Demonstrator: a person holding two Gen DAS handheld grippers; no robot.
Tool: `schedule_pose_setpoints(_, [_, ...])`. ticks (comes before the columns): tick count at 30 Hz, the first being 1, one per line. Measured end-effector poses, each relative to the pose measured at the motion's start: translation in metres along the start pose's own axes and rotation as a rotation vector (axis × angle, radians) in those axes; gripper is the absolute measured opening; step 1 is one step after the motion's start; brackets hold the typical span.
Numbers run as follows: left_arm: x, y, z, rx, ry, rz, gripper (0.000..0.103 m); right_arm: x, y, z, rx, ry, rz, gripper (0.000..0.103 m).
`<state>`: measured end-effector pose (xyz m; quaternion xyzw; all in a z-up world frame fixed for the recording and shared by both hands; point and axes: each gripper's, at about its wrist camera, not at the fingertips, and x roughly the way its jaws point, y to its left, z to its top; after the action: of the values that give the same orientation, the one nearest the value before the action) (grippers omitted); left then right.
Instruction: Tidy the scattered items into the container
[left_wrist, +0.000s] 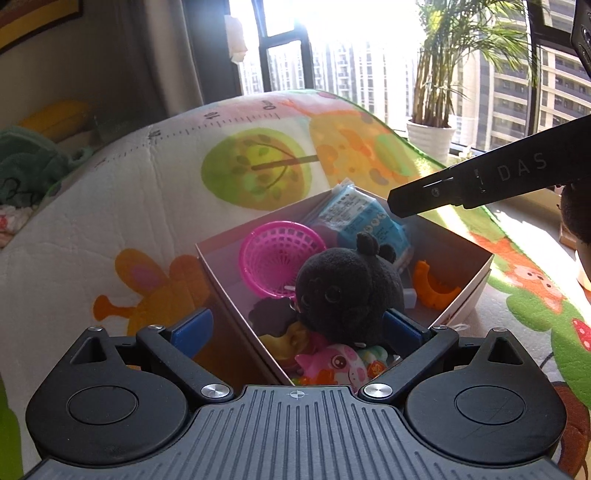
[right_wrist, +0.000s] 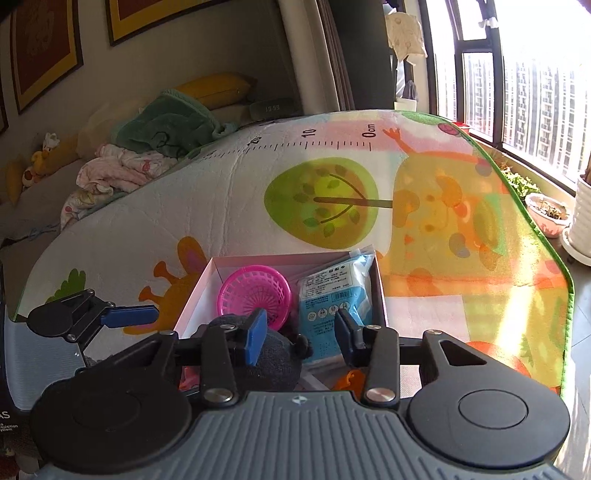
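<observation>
The cardboard box (left_wrist: 458, 295) sits on the play mat (left_wrist: 147, 206), its corner pointing toward the left tongs (left_wrist: 299, 328). Those tongs are spread wide, holding nothing: the left blue pad lies outside the box's near-left wall, the right pad inside, beside the black plush toy (left_wrist: 347, 291). The plush sits high in the middle of the box, above the rim, with a pink basket (left_wrist: 277, 258) tipped on its side to its left and a blue packet (left_wrist: 365, 218) standing against the far corner, poking over the edge. An orange piece (left_wrist: 432, 288) rests by the right wall, where a patch of bare box floor shows. At the near corner a pink pig toy (left_wrist: 336, 365) and other small colourful bits are packed tightly together.

The right tongs (right_wrist: 301, 341) hover over the near side of the box (right_wrist: 380, 284), parted and gripping nothing; the left pad is just above the plush (right_wrist: 275, 363), the right pad in front of the packet (right_wrist: 332, 295). The basket (right_wrist: 255, 295) lies beyond them.

The mat (right_wrist: 221, 206) stretches open on the far and left sides of the box. Its right edge runs close to the window (right_wrist: 535, 92), where plant pots (right_wrist: 546, 218) stand on the floor. At the far left, past the mat's edge, clothes (right_wrist: 122, 170) are heaped.
</observation>
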<state>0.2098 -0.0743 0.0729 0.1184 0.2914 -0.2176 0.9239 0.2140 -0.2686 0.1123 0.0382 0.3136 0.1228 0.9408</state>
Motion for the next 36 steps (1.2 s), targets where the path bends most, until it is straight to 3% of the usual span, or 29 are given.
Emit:
schedule_pose_setpoints(5, [-0.026,0.021,-0.007,-0.114,-0.038,0.019,0.101,0.026,-0.002,0.018,-0.001,-0.015,-0.046,0.036])
schedule_pose_setpoints(9, [-0.039,0.033,-0.012,-0.165,-0.053,0.016,0.101,0.073,-0.017,0.024,0.043,0.061,-0.125,0.031])
schedule_pose_setpoints(11, [-0.044,0.038,-0.015,-0.176,-0.063,0.021,0.101,0.094,-0.024,0.018,0.120,0.143,-0.110,0.031])
schedule_pose_setpoints(15, [-0.047,0.046,-0.019,-0.206,-0.072,0.021,0.102,0.095,-0.022,0.016,0.159,0.179,-0.060,0.033])
schedule_pose_setpoints(17, [-0.044,0.050,-0.022,-0.230,-0.071,0.032,0.103,0.101,-0.021,0.015,0.131,0.221,-0.094,0.035])
schedule_pose_setpoints(22, [-0.039,0.061,-0.040,-0.327,-0.058,0.055,0.103,0.106,-0.013,0.017,0.063,0.230,-0.118,0.039])
schedule_pose_setpoints(26, [-0.042,0.069,-0.057,-0.355,-0.018,0.080,0.103,0.090,0.005,0.026,-0.053,0.177,-0.166,0.039])
schedule_pose_setpoints(28, [-0.041,0.073,-0.062,-0.370,-0.004,0.084,0.103,0.072,0.014,0.034,-0.086,0.111,-0.130,0.039])
schedule_pose_setpoints(31, [-0.040,0.074,-0.062,-0.394,0.003,0.067,0.103,0.066,0.029,0.050,-0.078,0.081,-0.045,0.039])
schedule_pose_setpoints(34, [-0.046,0.068,-0.059,-0.384,-0.022,0.033,0.103,0.092,0.040,0.058,-0.052,0.158,-0.008,0.030])
schedule_pose_setpoints(36, [-0.051,0.065,-0.058,-0.361,-0.032,0.023,0.103,0.112,0.044,0.059,-0.026,0.191,-0.045,0.030])
